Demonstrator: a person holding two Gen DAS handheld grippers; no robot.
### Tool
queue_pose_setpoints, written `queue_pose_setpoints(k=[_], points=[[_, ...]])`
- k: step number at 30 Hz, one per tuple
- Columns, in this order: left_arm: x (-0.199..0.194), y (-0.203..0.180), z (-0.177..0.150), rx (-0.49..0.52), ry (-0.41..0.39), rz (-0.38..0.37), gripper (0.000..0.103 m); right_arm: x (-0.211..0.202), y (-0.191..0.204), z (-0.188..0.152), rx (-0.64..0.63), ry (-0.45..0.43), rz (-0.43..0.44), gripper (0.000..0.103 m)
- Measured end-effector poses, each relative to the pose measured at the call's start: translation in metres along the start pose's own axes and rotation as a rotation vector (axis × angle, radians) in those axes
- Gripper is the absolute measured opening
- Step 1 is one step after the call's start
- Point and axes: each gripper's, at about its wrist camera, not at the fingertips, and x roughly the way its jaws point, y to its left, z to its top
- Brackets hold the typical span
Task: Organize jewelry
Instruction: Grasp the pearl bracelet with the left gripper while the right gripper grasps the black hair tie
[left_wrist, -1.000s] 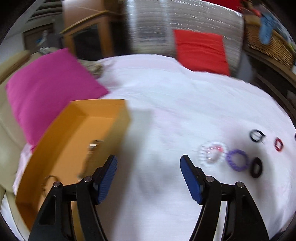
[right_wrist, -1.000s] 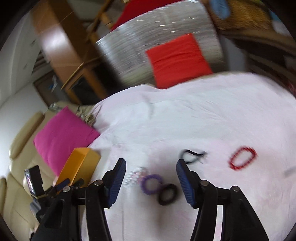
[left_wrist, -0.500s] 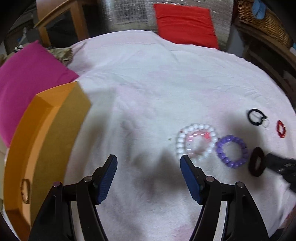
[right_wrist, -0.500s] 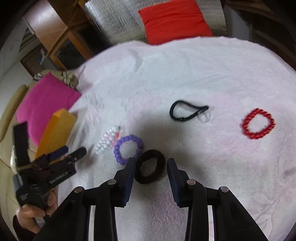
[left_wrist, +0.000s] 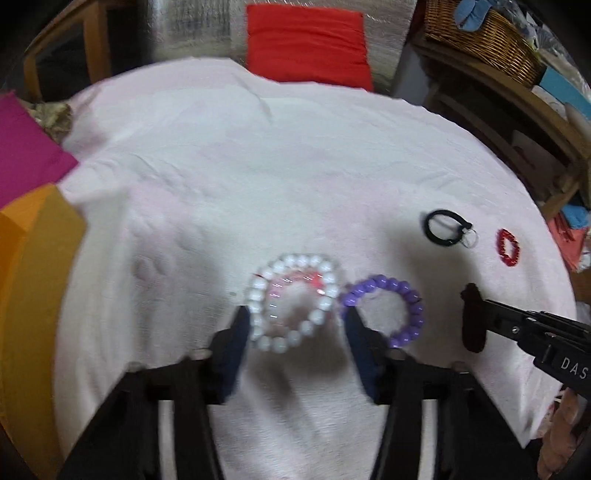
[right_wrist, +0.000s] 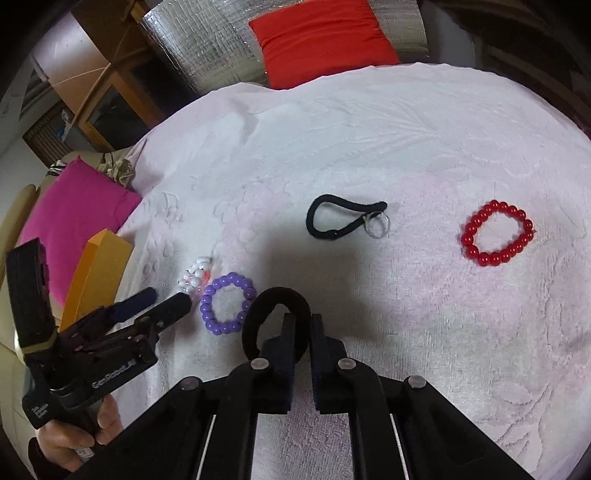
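Now mid-pickup on both sides. Right hand-held gripper (right_wrist: 303, 332) clenched on the near rim of the black scrunchie (right_wrist: 275, 317), which lies on the pale pink towel-covered bed (right_wrist: 406, 147) just beside the purple bead bracelet (right_wrist: 227, 308). Left hand-held gripper (left_wrist: 295, 332) closing, with the white bead bracelet (left_wrist: 293, 301) between its blue pads (left_wrist: 231, 347) but not yet visibly pinched; a little gap on each side, though blur makes contact hard to judge. Still loose on the bed: red bead bracelet (right_wrist: 496, 232) and black hair tie with a small clear ring (right_wrist: 343, 218), well apart from both grips.

Next, probably: finish the left squeeze without sliding the beads, lift both pieces clear, carry them to the orange box (left_wrist: 33, 295) at the left edge.

Both tools pitched steeply downward, tips at the fabric. Left hand (right_wrist: 79, 435) wrapped round its handle, low and to the left in the right wrist view; right tool reaching in from the right edge in the left wrist view.
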Motion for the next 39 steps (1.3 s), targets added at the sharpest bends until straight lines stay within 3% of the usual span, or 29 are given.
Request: queue_pose_setpoints(k=[4,5,6,12,24,39], points=[[0.007,0.002,0.005,-0.008,-0.007,-0.038,0.023,0.0,0.0,-0.001,0.003,0.007,0.002,0.008],[0.007,0.004,0.006,-0.012,-0.006,-0.053,0.012,0.001,0.0,-0.001,0.002,0.007,0.002,0.008],[0.007,0.003,0.005,-0.018,0.0,-0.08,0.011,0.0,0.001,-0.002,-0.001,0.006,0.0,0.008],[-0.002,0.009,0.004,-0.034,-0.018,-0.114,0.01,-0.007,0.001,-0.001,0.003,-0.028,0.008,0.008],[-0.045,0.057,0.0,-0.125,-0.117,-0.099,0.009,-0.018,0.011,0.0,0.0,-0.098,0.032,0.008],[-0.079,0.063,-0.006,-0.126,-0.185,-0.111,0.009,-0.017,0.029,0.0,-0.029,-0.15,0.053,0.008]])
